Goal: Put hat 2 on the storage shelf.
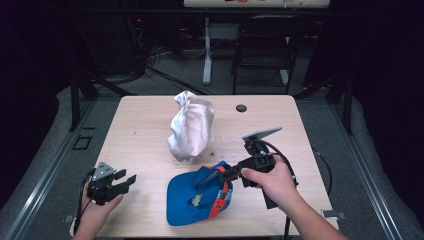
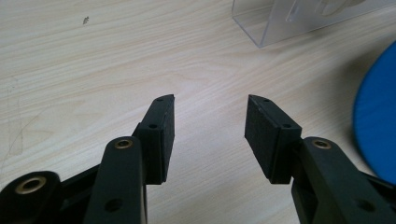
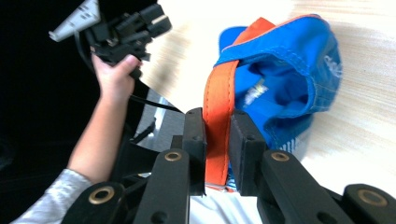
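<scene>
A blue cap (image 1: 192, 202) with an orange rear strap (image 1: 223, 192) is at the front middle of the wooden table (image 1: 145, 130). My right gripper (image 1: 210, 178) is shut on that strap, and its pads (image 3: 243, 140) clamp the orange band (image 3: 218, 102). The cap (image 3: 285, 79) hangs open-side up from the strap end, over the table. At the table's front left, my left gripper (image 1: 128, 178) is held still and low. Its jaws (image 2: 210, 107) stand open over bare wood with nothing between them. The cap's blue edge (image 2: 378, 126) shows to its right.
A crumpled white cloth bag (image 1: 190, 127) stands upright at the table's middle. A clear plastic stand (image 2: 299, 18) sits between it and the cap. A small black disc (image 1: 241, 108) lies near the far edge. A dark chair (image 1: 262, 45) stands beyond the table.
</scene>
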